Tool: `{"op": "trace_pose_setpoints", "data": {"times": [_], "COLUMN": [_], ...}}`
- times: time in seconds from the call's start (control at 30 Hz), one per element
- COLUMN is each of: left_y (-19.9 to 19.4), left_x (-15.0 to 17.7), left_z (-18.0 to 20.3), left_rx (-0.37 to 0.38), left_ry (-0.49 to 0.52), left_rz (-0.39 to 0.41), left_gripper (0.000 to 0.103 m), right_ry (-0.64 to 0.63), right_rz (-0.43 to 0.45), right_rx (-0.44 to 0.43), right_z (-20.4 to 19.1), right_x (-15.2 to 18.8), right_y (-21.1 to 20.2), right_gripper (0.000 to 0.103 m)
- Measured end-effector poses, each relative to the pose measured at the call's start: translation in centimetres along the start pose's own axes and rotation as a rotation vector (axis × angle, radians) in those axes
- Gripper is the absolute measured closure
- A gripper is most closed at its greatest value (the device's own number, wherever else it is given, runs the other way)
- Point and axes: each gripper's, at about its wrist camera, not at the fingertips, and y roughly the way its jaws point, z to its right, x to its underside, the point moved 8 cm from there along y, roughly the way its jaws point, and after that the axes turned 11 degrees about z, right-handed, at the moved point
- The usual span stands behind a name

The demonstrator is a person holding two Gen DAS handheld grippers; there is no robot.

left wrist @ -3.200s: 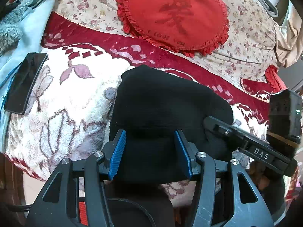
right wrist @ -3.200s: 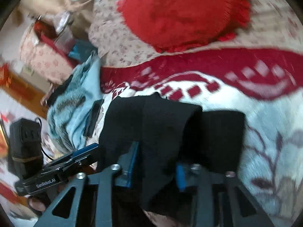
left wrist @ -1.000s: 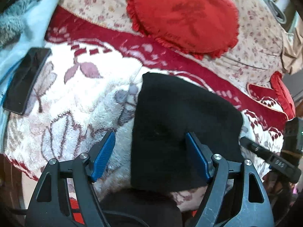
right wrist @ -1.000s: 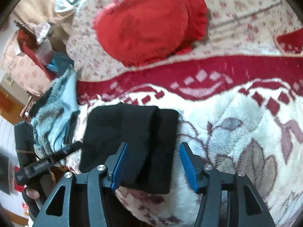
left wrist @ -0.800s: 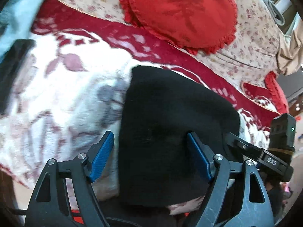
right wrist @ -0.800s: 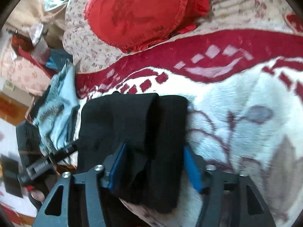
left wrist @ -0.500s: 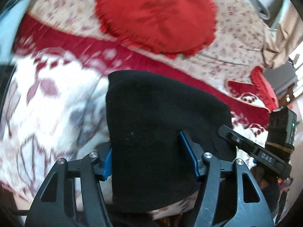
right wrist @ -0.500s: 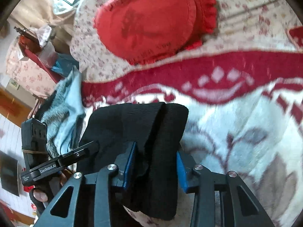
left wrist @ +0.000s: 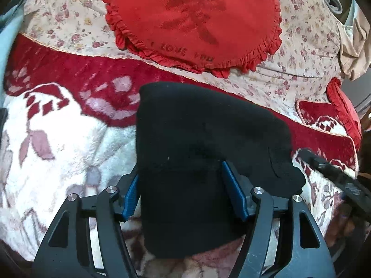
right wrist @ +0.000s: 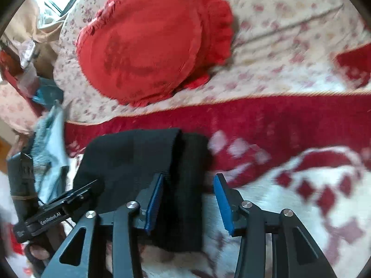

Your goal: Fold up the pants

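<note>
The black pants [left wrist: 204, 139] lie folded into a compact bundle on a white and red floral blanket [left wrist: 53, 143]. My left gripper [left wrist: 183, 192] straddles the bundle's near left part, its blue pads against both sides of the fabric. In the right wrist view the pants [right wrist: 139, 159] show stacked folded layers. My right gripper [right wrist: 187, 199] sits over the bundle's right edge; its left pad touches the cloth, and a gap shows beside the right pad. Each gripper shows in the other's view, the right one in the left wrist view [left wrist: 336, 176] and the left one in the right wrist view [right wrist: 53, 213].
A round red frilled cushion [left wrist: 194, 20] lies behind the pants on a floral cover [left wrist: 308, 53]. A second red cushion [left wrist: 345, 108] is at the far right. A pale blue fluffy garment [right wrist: 51, 139] lies left of the bundle.
Both grippers were open and drawn back a second ago. They have moved in over the folded pants and narrowed, the left one closing onto the bundle's sides.
</note>
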Motion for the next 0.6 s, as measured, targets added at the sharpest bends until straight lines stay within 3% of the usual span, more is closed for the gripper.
{"op": "trace_pose_setpoints", "data": {"times": [0.1, 0.17, 0.3, 0.6], "left_y": [-1.4, -2.4, -4.3, -9.2], "left_x": [-0.2, -0.2, -0.2, -0.3], "left_z": [0.1, 0.1, 0.1, 0.6], "left_rx": [-0.039, -0.059, -0.108, -0.187], "left_ry": [0.021, 0.034, 0.070, 0.117], "left_rz": [0.043, 0.067, 0.109, 0.233], "left_gripper": [0.037, 0.037, 0.037, 0.037], "right_ry": [-0.046, -0.120, -0.202, -0.216], "right_rz": [0.060, 0.046, -0.086, 0.066], "right_rx": [-0.060, -0.084, -0.025, -0.025], "right_z": [-2.3, -4.5, -5.4, -7.1], "right_x": [-0.8, -0.2, 3.5, 1.1], "right_y": [-2.5, -2.4, 2.2, -2.4], "right_gripper": [0.060, 0.060, 0.060, 0.060]}}
